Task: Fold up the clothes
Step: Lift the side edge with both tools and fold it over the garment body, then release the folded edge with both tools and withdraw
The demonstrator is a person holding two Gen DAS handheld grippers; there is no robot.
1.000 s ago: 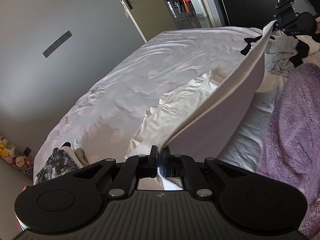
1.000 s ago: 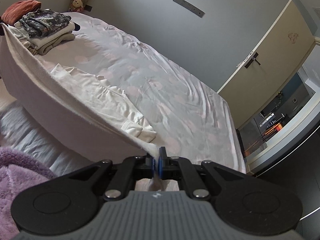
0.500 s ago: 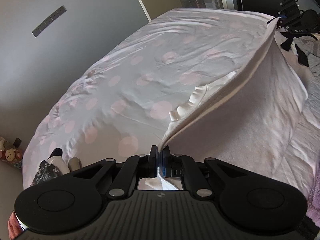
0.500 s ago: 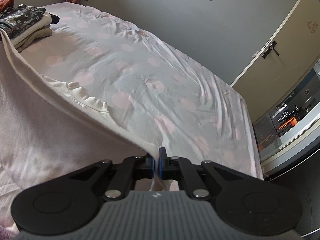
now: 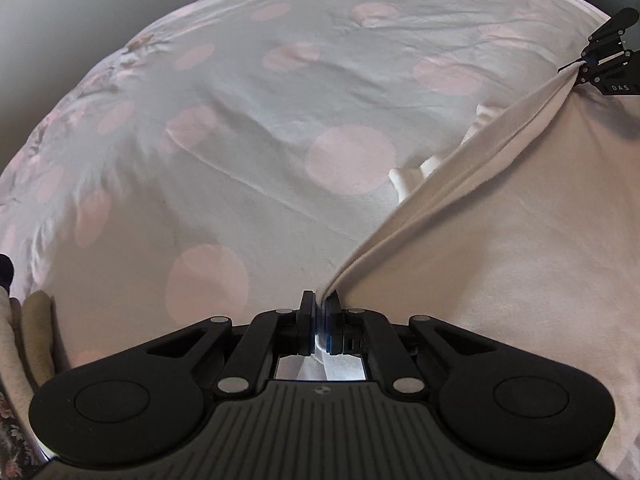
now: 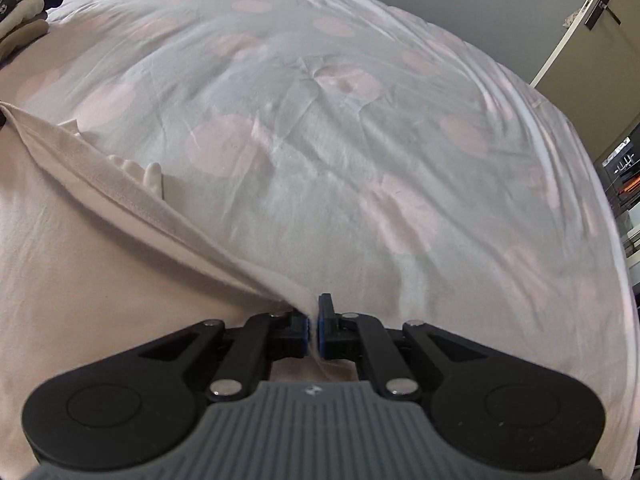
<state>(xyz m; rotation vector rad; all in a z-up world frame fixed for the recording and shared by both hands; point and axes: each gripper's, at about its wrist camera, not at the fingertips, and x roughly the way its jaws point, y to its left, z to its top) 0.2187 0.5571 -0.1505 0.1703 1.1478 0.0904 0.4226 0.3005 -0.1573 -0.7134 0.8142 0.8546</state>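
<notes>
In the left wrist view, the left gripper [image 5: 320, 308] is clamped tight on one corner of a pale cream garment [image 5: 520, 248], with a bit of the cloth poking out behind the closed jaws. From that corner the garment's hemmed edge [image 5: 460, 168] runs taut up and to the right to the right gripper [image 5: 582, 69], which pinches the other end near the picture's right border. The body of the garment spreads below and to the right of this edge, over the bed [image 5: 240, 120], whose cover is pale grey with large pink dots. A small piece of cream cloth [image 5: 408, 176] peeks out from beyond the stretched edge, lying on the cover. At the far left border a bit of a stack of folded clothes [image 5: 24, 340] shows, too cropped to describe further. In the right wrist view, the right gripper [image 6: 313, 316] is likewise closed on a corner of the garment [image 6: 100, 280], and the hemmed edge [image 6: 132, 196] runs from it up and to the left to the picture's border. The garment fills the lower left, resting on the bed [image 6: 360, 120]. The stack of folded clothes [image 6: 20, 16] sits at the top left corner of the bed, well apart from the garment. A door [image 6: 592, 28] with a dark handle stands at the upper right.
</notes>
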